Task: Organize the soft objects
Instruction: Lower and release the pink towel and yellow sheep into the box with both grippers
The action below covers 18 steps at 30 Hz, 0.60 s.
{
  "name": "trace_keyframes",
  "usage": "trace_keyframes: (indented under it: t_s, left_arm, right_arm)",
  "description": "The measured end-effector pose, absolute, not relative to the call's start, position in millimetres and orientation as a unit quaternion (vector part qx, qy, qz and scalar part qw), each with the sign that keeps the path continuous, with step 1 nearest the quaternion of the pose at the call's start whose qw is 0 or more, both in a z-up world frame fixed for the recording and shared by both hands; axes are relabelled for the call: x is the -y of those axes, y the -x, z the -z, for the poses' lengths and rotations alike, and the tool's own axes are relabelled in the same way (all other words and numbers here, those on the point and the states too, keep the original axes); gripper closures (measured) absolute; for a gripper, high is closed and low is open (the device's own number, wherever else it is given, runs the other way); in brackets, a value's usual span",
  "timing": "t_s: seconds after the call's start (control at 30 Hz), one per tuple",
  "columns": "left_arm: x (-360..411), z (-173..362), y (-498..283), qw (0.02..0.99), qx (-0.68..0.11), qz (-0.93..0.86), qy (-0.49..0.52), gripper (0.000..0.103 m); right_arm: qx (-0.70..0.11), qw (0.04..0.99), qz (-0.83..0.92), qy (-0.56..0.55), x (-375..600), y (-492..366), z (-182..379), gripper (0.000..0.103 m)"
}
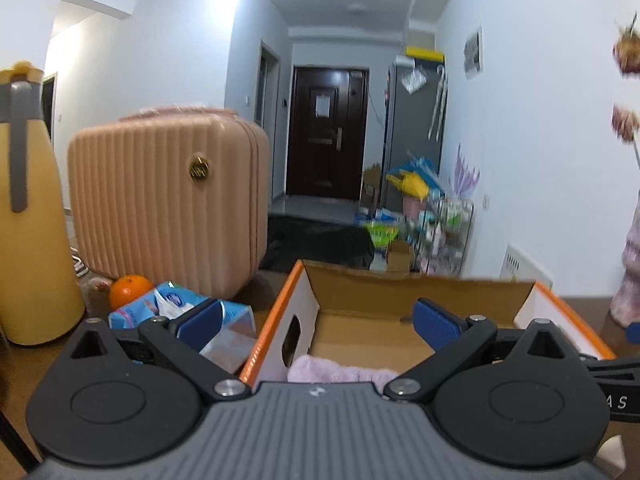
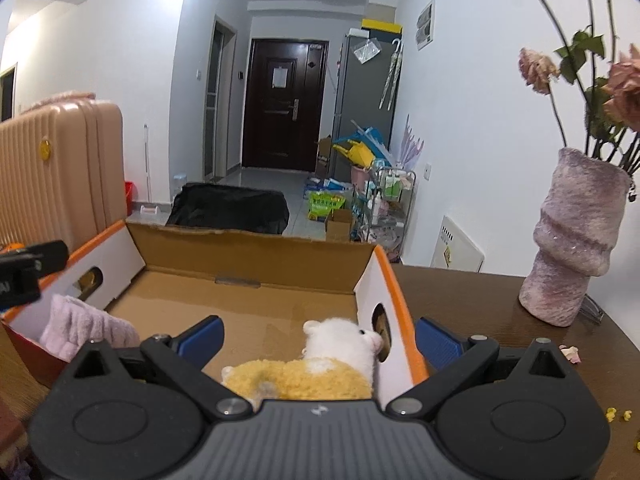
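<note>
The yellow-and-white plush animal toy (image 2: pixel 316 364) lay inside the open orange-edged cardboard box (image 2: pixel 248 296), lower centre, apparently lengthwise across the right gripper (image 2: pixel 318 340), whose jaws stood wide, empty. The left gripper (image 1: pixel 320 322), equally open, faced the folded pink towel (image 1: pixel 336 370).

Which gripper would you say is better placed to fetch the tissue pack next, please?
Left. Its open gripper already has the tissue pack by its left finger; the right gripper hangs over the box.
</note>
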State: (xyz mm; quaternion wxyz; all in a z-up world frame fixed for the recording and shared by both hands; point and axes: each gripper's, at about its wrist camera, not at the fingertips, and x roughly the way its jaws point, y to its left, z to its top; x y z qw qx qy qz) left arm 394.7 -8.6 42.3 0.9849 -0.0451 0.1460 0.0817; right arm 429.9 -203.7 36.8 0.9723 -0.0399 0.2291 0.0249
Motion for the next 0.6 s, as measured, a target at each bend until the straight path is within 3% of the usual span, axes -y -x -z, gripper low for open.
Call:
trace_keyframes:
  t_s: [0.23,0.6]
  left_arm:
    - [5,-63,-368,0.99,-0.102,-0.087,0.05,0.0]
    - [0,-73,-338,0.991,-0.098,-0.067,0.052,0.0]
  right_arm:
    - [-0.195,0.98,-0.027,0.027,213,-405,-58,0.001]
    - [-0.15,0.988,-0.043,0.02,217,-362,-83,0.0]
